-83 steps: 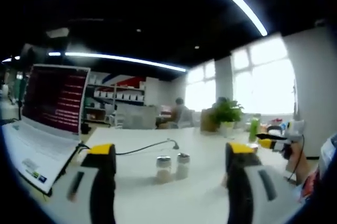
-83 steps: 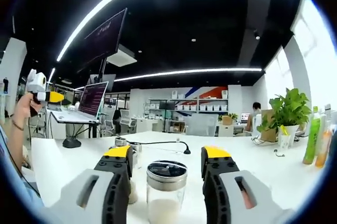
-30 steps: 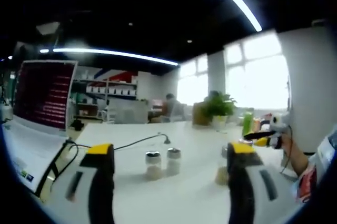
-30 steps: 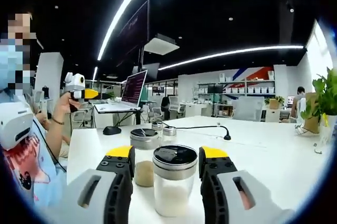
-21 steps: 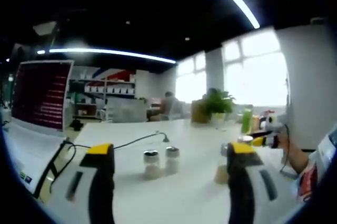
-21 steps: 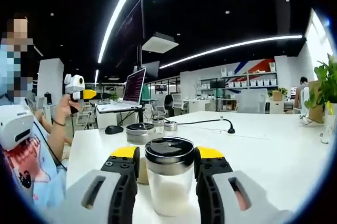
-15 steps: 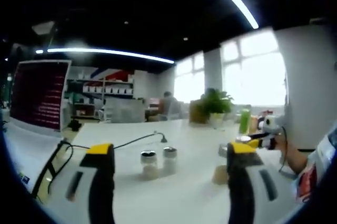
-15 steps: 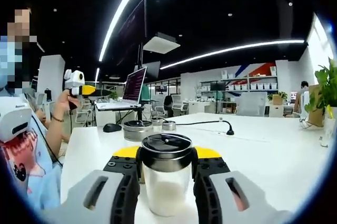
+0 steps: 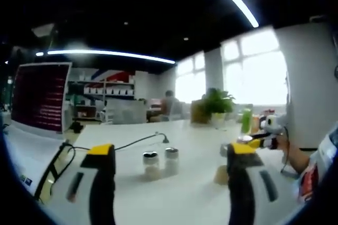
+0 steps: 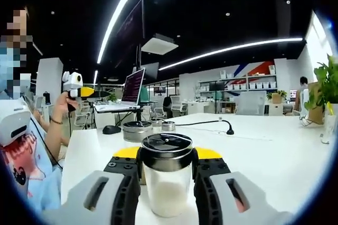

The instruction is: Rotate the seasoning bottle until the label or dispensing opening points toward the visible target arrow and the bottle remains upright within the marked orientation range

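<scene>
Right claw (image 10: pixel 166 168): jaws pinching the seasoning bottle (image 10: pixel 166 175), upright on the white table (image 10: pixel 274 156), white powder inside, dark metal lid. Second jar (image 10: pixel 137 130) just behind at 11 o'clock; laptop (image 10: pixel 127 95) farther off. Left claw (image 9: pixel 166 156): jaws spread wide, holding nothing, raised over the table; its view adds two small shakers (image 9: pixel 158 161) side by side, a cable (image 9: pixel 140 141), a potted plant (image 9: pixel 219 103) at 1 o'clock.

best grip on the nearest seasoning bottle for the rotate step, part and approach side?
Grip the seasoning bottle on its clear round body just below the metal lid, coming in level from the front with one jaw on each side. It stands upright on the white table and its body is straight-sided, so a side pinch should keep it vertical while turning. The right gripper is already shut on it there.
</scene>
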`<act>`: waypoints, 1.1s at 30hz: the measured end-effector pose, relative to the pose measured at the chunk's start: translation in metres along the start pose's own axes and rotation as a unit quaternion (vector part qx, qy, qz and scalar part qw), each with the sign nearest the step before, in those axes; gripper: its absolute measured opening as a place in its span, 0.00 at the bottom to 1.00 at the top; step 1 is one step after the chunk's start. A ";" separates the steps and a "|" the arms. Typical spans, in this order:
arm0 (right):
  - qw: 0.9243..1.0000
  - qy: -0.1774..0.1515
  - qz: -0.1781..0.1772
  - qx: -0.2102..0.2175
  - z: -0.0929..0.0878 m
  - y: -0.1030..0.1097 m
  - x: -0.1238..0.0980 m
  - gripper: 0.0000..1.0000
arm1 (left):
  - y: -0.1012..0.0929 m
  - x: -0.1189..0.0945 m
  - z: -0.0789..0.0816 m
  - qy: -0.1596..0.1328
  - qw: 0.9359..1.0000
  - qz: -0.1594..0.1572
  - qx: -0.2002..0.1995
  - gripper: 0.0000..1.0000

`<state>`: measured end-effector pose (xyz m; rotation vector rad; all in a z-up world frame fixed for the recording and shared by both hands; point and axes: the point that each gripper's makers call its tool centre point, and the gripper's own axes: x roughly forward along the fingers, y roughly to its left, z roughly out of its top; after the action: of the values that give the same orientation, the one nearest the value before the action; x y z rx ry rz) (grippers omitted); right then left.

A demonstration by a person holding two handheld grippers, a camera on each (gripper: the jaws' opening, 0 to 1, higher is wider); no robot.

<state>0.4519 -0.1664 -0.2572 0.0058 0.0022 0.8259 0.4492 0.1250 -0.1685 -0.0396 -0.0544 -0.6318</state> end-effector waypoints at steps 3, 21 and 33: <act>1.000 0.001 -0.004 0.003 0.001 0.000 0.000 0.36 | 0.001 -0.002 0.000 0.000 1.000 0.003 0.001 0.92; 1.000 0.007 -0.027 0.000 0.002 0.005 0.000 0.37 | 0.022 -0.025 0.007 -0.020 0.999 0.042 -0.014 0.92; 0.998 -0.004 -0.057 0.004 0.002 0.003 -0.002 0.37 | 0.031 -0.032 0.009 -0.025 0.998 0.056 -0.023 0.92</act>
<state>0.4483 -0.1656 -0.2555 0.0162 -0.0015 0.7113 0.4420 0.1693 -0.1623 -0.1019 -0.0845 -0.5191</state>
